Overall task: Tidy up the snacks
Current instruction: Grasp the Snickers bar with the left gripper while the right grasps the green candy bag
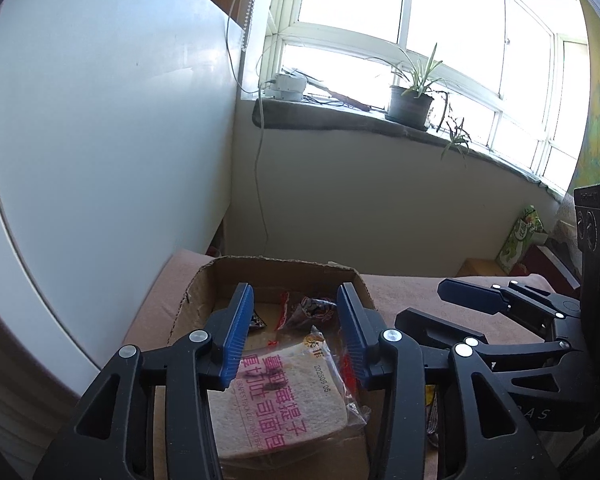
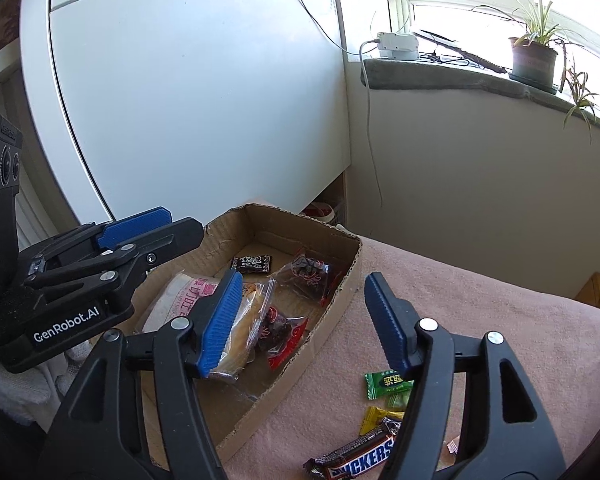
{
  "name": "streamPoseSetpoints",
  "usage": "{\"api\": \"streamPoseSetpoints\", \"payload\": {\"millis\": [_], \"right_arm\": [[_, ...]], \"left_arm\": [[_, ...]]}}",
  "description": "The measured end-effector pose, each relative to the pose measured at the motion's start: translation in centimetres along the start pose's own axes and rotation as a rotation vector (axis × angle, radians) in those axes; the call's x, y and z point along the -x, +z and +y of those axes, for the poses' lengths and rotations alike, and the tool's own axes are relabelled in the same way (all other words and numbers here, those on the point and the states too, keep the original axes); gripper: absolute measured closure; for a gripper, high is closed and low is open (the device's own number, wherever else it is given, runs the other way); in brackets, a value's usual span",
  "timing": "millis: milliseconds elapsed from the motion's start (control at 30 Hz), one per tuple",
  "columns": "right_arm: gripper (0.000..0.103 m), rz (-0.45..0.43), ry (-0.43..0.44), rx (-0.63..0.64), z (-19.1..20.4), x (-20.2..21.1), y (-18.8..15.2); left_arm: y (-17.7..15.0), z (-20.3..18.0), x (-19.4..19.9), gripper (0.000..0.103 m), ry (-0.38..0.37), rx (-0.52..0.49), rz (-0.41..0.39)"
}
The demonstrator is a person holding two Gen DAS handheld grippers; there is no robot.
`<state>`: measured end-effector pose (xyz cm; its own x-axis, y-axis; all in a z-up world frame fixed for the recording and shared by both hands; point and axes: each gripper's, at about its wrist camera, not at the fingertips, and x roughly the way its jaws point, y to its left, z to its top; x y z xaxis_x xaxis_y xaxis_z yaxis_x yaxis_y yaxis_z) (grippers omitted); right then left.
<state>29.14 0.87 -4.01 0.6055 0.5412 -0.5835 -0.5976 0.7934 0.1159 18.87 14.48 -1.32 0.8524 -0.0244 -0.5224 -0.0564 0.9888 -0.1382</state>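
A shallow cardboard box [image 1: 204,280] [image 2: 340,300] sits on a pink cloth. In it lie a bagged bread slice with pink print [image 1: 284,396] [image 2: 184,296], red-wrapped snacks [image 2: 308,272] [image 2: 280,328] and a small black packet [image 2: 252,262]. My left gripper [image 1: 296,328] is open and empty above the bread; it also shows in the right wrist view [image 2: 156,228]. My right gripper [image 2: 304,320] is open and empty over the box's right edge; it also shows in the left wrist view [image 1: 440,304]. On the cloth lie a Snickers bar [image 2: 356,456], a green candy [image 2: 388,384] and a yellow candy [image 2: 380,416].
A white cabinet [image 2: 188,100] stands close behind the box on the left. A windowsill with a potted plant [image 1: 410,104] and a white power adapter [image 2: 396,46] is at the back. A green carton [image 1: 520,236] stands at far right.
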Motion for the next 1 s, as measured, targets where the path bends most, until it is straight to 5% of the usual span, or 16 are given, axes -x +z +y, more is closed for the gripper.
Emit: {"api": "streamPoseSetpoints", "payload": {"millis": [433,500,567,933,1000], "right_arm": [[0.035,-0.042,-0.037,-0.095,-5.1,5.5,-2.6],[0.015,-0.042,-0.064,-0.099,-6.1,6.4,-3.2],[0.008,-0.047,-0.101,-0.097,-7.1,7.3,-3.8],[0.009,0.077,-0.129,-0.165,-12.6,7.1,-7.4],[0.020,0.104,-0.116,-0.191,-13.4,6.6,-8.1]], "left_arm": [[-2.3,-5.9,0.5,0.051,-0.059,-0.126,0.016],[-2.6,-6.1,0.6,0.051,-0.076,-0.095,0.029],[-3.0,-6.9,0.8,0.051,-0.075,-0.105,0.031],[-7.0,-13.3,-1.0,0.051,-0.162,-0.190,0.139],[-7.5,-14.0,-1.5,0.051,-0.172,-0.203,0.161]]}}
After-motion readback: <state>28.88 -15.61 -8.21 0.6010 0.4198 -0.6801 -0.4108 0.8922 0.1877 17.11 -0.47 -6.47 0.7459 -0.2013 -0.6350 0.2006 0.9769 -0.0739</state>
